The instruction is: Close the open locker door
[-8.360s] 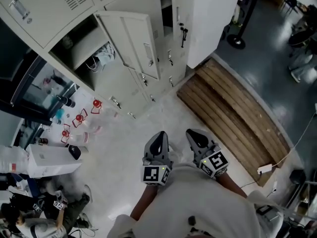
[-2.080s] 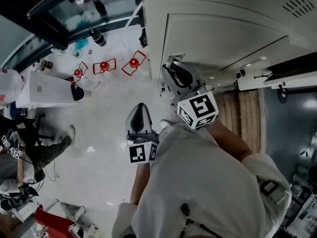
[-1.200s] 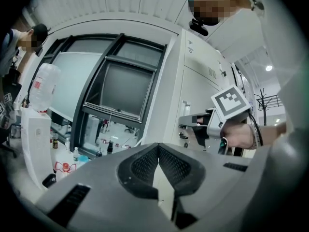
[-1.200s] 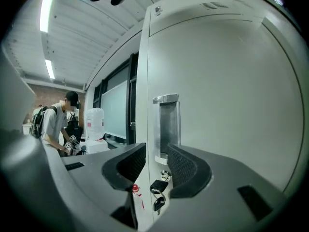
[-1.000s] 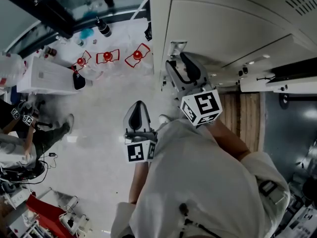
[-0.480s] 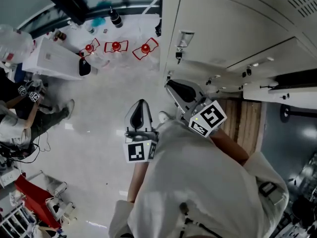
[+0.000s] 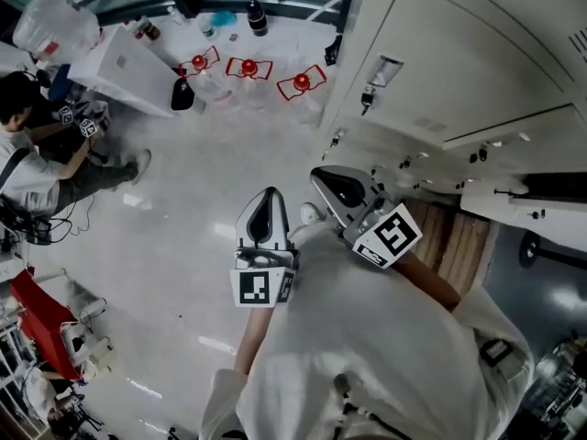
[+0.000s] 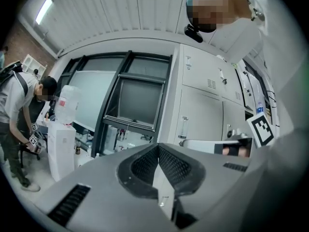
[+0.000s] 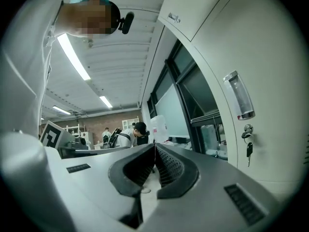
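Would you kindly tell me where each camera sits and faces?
Head view: on the head, facing steeply down at floor and locker door; coat, left gripper, right gripper show.
Left gripper view: on left gripper, facing window and lockers past shut jaws; coat shows.
Right gripper view: on right gripper, looking along the locker door; coat shows.
Shared: door handle, head and right gripper views.

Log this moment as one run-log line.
locker door: looks shut, key in lock | left gripper: shut, empty | right gripper: shut, empty, clear of door
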Demonstrator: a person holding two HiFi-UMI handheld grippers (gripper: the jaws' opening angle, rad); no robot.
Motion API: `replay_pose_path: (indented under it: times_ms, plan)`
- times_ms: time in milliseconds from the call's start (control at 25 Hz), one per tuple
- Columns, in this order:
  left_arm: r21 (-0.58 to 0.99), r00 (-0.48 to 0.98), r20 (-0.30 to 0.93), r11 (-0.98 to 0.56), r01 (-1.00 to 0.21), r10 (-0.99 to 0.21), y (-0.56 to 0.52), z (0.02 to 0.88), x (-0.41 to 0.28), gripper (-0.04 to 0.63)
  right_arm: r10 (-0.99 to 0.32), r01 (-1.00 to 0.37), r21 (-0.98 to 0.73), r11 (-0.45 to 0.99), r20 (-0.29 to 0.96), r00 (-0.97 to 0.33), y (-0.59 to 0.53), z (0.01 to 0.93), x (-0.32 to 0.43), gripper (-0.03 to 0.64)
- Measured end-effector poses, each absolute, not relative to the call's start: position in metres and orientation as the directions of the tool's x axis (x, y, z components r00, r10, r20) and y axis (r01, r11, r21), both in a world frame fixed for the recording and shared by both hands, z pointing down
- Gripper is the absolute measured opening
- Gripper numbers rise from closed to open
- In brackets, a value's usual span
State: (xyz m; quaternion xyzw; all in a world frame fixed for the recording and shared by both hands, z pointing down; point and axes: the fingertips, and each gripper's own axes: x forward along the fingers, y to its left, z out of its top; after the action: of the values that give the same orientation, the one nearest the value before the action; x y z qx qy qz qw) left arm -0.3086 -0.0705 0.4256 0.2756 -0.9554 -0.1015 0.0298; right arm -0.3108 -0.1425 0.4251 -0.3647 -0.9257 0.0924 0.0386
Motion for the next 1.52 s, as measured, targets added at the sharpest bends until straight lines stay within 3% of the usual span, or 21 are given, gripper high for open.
replay_pose_path:
  times_ms: [200,1000,1520]
  plan:
    - [0.232,-0.855,0.010,0.833,-0.502,-0.518,-0.067,0.427,-0.302,0.008,0.685,0.669,-0.192,0.718,0.030,-0.728,-0.137,0.428,-0.306,0.028]
    - [0.257,-0.768,0.022,0.745,-0.615,-0.641,-0.098,0.440,-0.283,0.008,0.629,0.610,-0.179,0.772,0.071,-0.774,-0.154,0.439,-0.282,0.028]
    - [0.264,-0.810,0.010,0.783,-0.563,-0.586,-0.065,0.440,-0.273,0.008,0.669,0.650,-0.170,0.740,0.088,-0.738,-0.122,0.443,-0.285,0.028]
